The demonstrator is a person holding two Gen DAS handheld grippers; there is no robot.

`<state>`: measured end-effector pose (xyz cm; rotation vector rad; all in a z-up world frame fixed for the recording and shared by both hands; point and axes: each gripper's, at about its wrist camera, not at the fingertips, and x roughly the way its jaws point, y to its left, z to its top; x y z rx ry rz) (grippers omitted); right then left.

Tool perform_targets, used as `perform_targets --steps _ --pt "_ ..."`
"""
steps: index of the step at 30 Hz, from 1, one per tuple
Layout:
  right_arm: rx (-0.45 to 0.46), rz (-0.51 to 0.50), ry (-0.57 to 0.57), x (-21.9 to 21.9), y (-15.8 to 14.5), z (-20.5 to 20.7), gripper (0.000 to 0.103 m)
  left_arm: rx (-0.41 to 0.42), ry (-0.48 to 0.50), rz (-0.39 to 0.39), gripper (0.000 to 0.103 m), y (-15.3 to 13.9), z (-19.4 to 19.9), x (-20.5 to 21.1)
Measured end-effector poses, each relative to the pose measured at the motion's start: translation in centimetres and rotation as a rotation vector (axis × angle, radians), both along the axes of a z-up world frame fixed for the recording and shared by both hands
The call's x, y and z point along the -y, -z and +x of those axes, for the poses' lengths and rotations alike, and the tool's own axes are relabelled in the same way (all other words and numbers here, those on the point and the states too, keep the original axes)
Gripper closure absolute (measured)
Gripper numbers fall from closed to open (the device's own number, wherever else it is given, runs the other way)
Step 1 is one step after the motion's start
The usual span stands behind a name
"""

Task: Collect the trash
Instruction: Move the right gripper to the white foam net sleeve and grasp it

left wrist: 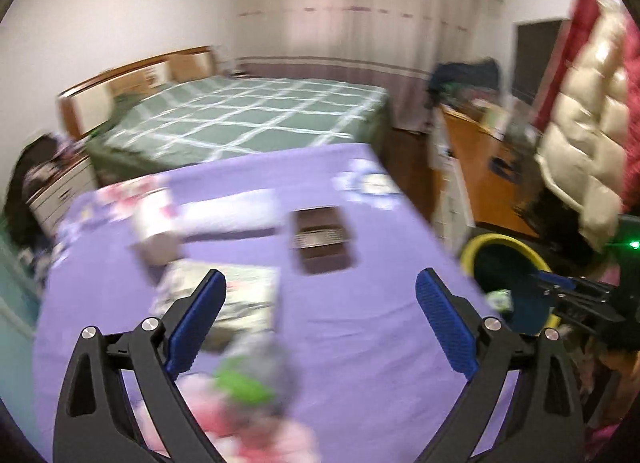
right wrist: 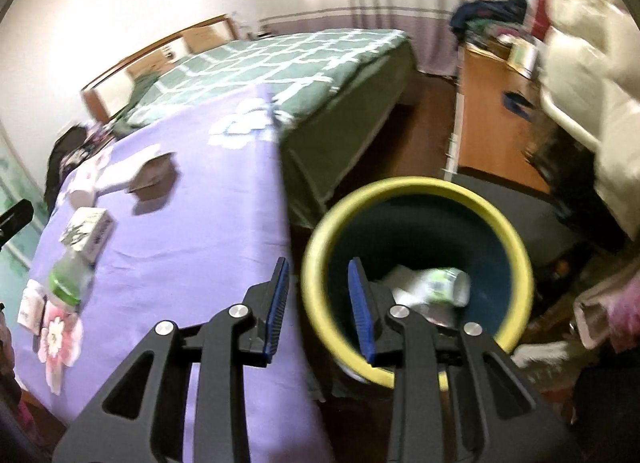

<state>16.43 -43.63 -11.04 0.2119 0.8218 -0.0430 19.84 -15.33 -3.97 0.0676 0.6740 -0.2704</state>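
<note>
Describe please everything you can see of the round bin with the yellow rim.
The bin is a round, upright container with a thick yellow rim and dark blue-green inner walls, plastic by its look. It stands on the floor beside the purple-covered table. It has no lid. Inside lie crumpled white wrappers, one with green print. The right gripper hangs over its near rim, one finger above the opening, and does not seem to touch it.

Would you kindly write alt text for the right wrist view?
The right gripper hangs open and empty over the yellow-rimmed bin, which holds crumpled wrappers. Left of it, a purple table carries a box and bottle.
</note>
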Motion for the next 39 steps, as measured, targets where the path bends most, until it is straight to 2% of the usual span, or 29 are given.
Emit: perform_targets --steps 7,13,18,23,25,34,38,39 --pt "0.011 -0.009 -0.164 -8.3 -1.5 4.6 0.074 0.008 -0.208 -0.011 0.007 0.0 1.0 -10.8" --pt "0.014 -0.017 -0.288 -15.4 -3.1 9.5 0.073 -0.007 -0.265 -0.026 0.007 0.5 4.1 -15.9" --pt "0.013 -0.062 -0.371 -19.7 -4.0 14.2 0.071 -0.006 -0.263 -0.030 0.007 0.8 6.6 -16.8" --pt "-0.031 -0.100 -0.441 -23.3 -2.8 19.9 0.066 -0.008 -0.265 -0.032 0.007 1.1 9.1 -17.0" --pt "-0.049 -0.121 -0.470 -24.8 -2.0 22.1 0.054 -0.012 -0.269 -0.034 0.007 1.3 9.9 -17.4" --pt "-0.146 -0.273 -0.575 -30.1 2.1 27.1 0.028 -0.037 -0.289 -0.047 0.007 2.6 12.1 -19.0" --pt "-0.170 -0.317 -0.578 -30.7 3.7 27.7 0.027 -0.045 -0.287 -0.061 0.007 3.0 12.5 -19.4" --pt "-0.165 -0.312 -0.571 -30.8 3.8 27.8 0.032 -0.046 -0.287 -0.066 0.007 3.2 12.5 -19.5"
